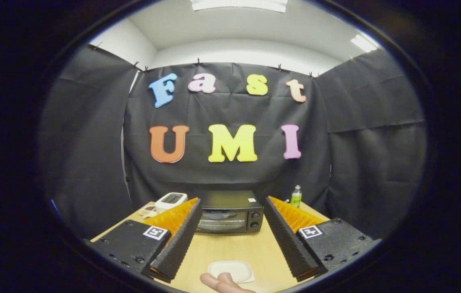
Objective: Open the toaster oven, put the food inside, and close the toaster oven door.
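A black toaster oven point(230, 213) stands at the far side of the wooden table point(230, 248), its glass door shut and two knobs on its right. My gripper point(232, 211) is open, its two fingers spread wide and framing the oven from well back. Nothing sits between the fingers. A white tray point(232, 269) lies on the table near me, below the fingers. A person's fingers point(222, 283) rest at the tray's near edge. I cannot make out food on the tray.
A white toaster point(171, 199) stands left of the oven, with a small tray of items point(147, 211) beside it. A green bottle point(296, 196) stands right of the oven. Black cloth walls close in the table's back and sides.
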`<state>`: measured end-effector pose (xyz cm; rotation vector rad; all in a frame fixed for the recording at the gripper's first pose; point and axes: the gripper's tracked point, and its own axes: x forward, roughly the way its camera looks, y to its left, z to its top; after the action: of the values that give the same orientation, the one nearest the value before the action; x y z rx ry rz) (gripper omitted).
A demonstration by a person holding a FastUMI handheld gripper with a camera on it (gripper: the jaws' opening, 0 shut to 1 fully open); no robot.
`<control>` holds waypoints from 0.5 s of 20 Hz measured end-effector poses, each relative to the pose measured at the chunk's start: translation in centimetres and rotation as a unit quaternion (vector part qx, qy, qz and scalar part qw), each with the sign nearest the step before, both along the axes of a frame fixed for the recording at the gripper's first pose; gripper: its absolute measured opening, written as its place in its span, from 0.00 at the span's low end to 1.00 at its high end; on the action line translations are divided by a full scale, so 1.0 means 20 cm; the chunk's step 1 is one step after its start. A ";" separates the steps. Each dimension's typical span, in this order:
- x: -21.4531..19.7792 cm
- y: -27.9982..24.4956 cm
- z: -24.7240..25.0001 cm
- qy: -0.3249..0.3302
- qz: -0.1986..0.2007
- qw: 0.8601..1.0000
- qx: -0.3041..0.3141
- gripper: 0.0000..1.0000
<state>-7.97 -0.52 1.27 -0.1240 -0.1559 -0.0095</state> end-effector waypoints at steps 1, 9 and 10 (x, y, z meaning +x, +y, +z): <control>0.00 0.01 -0.01 0.001 0.001 1.000 -0.001 1.00; -0.04 0.09 -0.05 0.017 0.017 1.000 -0.013 1.00; -0.04 0.09 -0.05 0.016 0.018 1.000 -0.017 1.00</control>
<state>-8.78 1.35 0.20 -0.1544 -0.1270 0.0313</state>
